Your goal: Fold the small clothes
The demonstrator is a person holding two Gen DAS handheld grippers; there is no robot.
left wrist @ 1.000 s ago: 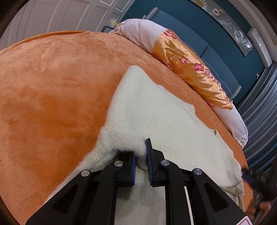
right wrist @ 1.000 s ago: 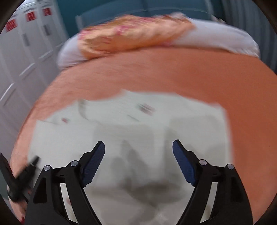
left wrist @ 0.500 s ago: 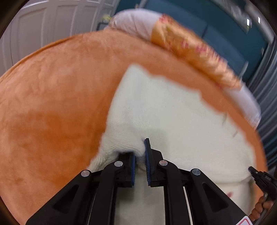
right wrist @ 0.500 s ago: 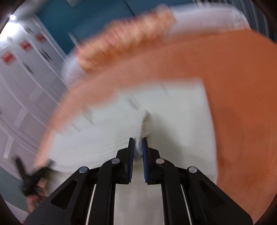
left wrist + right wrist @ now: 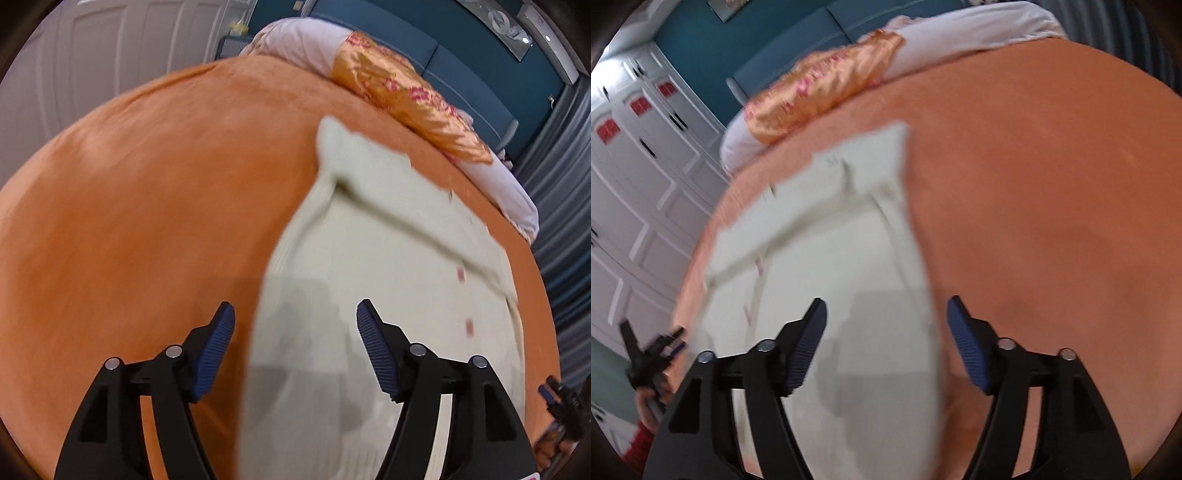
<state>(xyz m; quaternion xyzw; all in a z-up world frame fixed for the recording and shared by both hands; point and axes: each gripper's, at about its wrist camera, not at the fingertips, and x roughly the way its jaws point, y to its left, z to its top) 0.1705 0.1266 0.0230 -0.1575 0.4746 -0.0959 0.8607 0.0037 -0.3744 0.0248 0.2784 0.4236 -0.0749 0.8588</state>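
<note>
A cream knitted garment (image 5: 388, 280) is lying flat on an orange plush blanket (image 5: 147, 221), stretching away from both grippers toward the far pillows. The left gripper (image 5: 295, 347) is hovering with its fingers spread wide and nothing between them; the garment's near left edge is running up between the blue ribbed pads (image 5: 218, 347), so the left finger is hanging over bare blanket and the right finger over cloth. Beyond the fingertips, a folded layer is crossing the garment as a raised diagonal band, with a corner poking out at the far end. Small pink marks are dotting the fabric to the right of the right finger; motion blur is hiding what they are.

The right gripper (image 5: 886, 347) is likewise gaping wide and gripping nothing. From its camera the cream knitted garment (image 5: 831, 266) is sitting ahead of and under the left finger, its right edge passing between the fingers, while the right finger is hanging over the orange plush blanket (image 5: 1052, 203). Soft grey shadows of the fingers are falling on the cloth just ahead of both tools. A floral satin pillow (image 5: 406, 92) is resting far beyond the garment.
</note>
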